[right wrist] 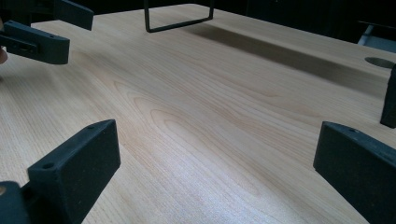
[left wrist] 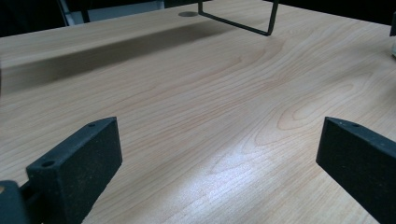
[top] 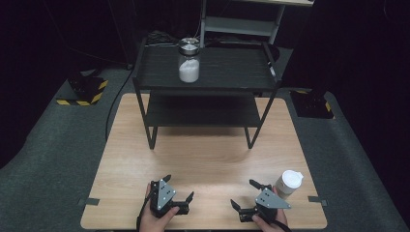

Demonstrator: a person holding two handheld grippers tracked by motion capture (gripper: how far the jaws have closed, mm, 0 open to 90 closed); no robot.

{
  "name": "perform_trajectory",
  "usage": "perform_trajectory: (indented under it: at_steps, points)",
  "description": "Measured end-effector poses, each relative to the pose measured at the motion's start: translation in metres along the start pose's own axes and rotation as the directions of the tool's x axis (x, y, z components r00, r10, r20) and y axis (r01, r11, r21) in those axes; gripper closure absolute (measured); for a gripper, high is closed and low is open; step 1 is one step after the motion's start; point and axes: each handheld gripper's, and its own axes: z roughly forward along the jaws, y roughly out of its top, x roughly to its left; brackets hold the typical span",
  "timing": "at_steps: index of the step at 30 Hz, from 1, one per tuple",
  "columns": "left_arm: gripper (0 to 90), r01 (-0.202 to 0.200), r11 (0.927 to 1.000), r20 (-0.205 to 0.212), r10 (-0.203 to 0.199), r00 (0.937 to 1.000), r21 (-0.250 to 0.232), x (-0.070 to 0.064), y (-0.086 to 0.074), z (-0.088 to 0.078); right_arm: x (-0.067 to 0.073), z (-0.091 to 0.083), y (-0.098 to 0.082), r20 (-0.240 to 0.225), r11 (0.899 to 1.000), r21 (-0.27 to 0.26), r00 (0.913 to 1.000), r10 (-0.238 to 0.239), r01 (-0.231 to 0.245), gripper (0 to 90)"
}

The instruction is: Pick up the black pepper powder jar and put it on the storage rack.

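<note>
Holding both tools low over the near edge of the wooden table (top: 203, 159), we had nothing gripped. Our left gripper (top: 180, 190) sat at the near left, jaws spread wide, nothing between them; in the left gripper view its two black jaws stood far apart over bare wood (left wrist: 210, 116). Our right gripper (top: 244, 194) sat at the near right, jaws likewise spread and empty; the right gripper view showed the same wide gap over the wood grain, with the left gripper (right wrist: 35, 32) farther off at the upper left. Both grippers pointed inward, toward each other, apart with bare table between.

Nearest thing to us was a white lidded cup (top: 288, 182), upright on the table just beside the right gripper, on its outer side, not between the jaws; whether it touched the gripper we couldn't tell.

Farther back stood a black two-tier shelf (top: 212, 84) on the table. On its top tier, left of centre, a clear jar (top: 188, 62) with white contents and a metal lid stood upright.
</note>
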Motion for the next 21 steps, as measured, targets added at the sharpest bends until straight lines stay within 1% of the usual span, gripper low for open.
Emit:
perform_trajectory:
  at_steps: [3,6,9,14,17,21]
  points:
    - [0.4,-0.018,0.9998,0.005,0.018,0.9998,0.003,-0.0006,0.0007,0.0002,-0.0002,0.0001,0.0001,-0.002,1.000,0.000,1.0000,-0.002,0.002,0.3]
    - [0.4,-0.037,0.9993,0.022,0.037,0.9991,0.003,0.0007,0.0008,0.0002,0.0005,0.0001,0.0002,-0.002,1.000,0.001,0.9999,-0.012,0.012,0.3]
    - [0.5,-0.036,0.9993,0.016,0.036,0.9992,0.006,-0.0003,0.0010,-0.0003,0.0018,-0.0004,-0.0005,0.003,1.000,-0.003,0.9999,-0.015,0.015,0.3]
    - [0.4,-0.034,0.9994,0.023,0.034,0.9992,0.010,0.0009,0.0015,-0.0006,0.0041,-0.0013,-0.0017,0.018,1.000,-0.009,0.9997,-0.016,0.016,0.3]
    - [0.4,-0.023,0.9997,0.022,0.023,0.9995,0.011,0.0018,0.0016,-0.0006,0.0043,-0.0020,-0.0022,0.018,1.000,-0.011,0.9996,-0.020,0.020,0.3]
    - [0.5,-0.021,0.9997,0.027,0.021,0.9994,0.013,0.0033,0.0016,-0.0008,0.0031,-0.0035,-0.0027,0.018,1.000,-0.011,0.9997,-0.017,0.017,0.3]
